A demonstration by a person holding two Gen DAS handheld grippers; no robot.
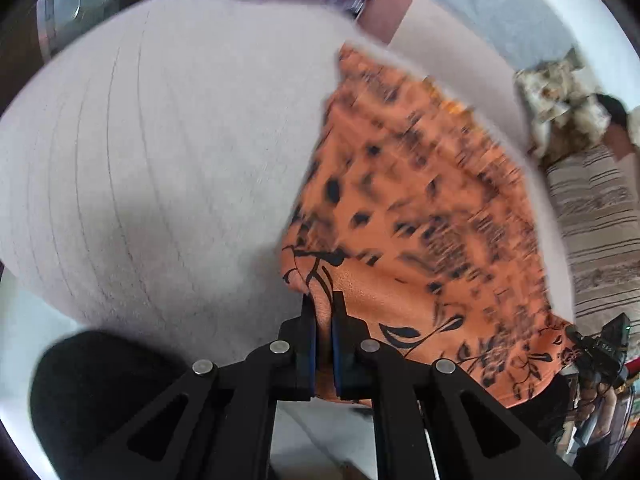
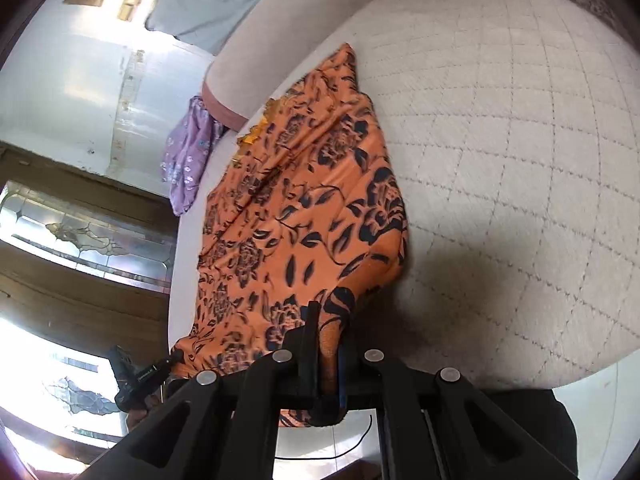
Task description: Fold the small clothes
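Your left gripper (image 1: 323, 312) is clamped on the near left edge of the orange floral garment (image 1: 420, 208), and your right gripper (image 2: 329, 330) is pinched on its near right edge. The cloth stretches between them and trails away over the pale quilted cushion (image 2: 500, 160), a purple garment (image 2: 186, 160) lying far off.

- the cloth (image 2: 304, 216) is orange with black flowers and leaves all over it.
- the bed cover (image 2: 500, 168) under the cloth is pale cream with a stitched square pattern.
- the small cloth (image 2: 188, 160) beside the orange cloth, at the bed cover's edge, is purple with little white spots.
- the striped blanket (image 1: 596, 216) past the far side of the orange cloth is cream with thin dark lines.
- the gripper fingers (image 1: 308, 344) are black with blue pads.
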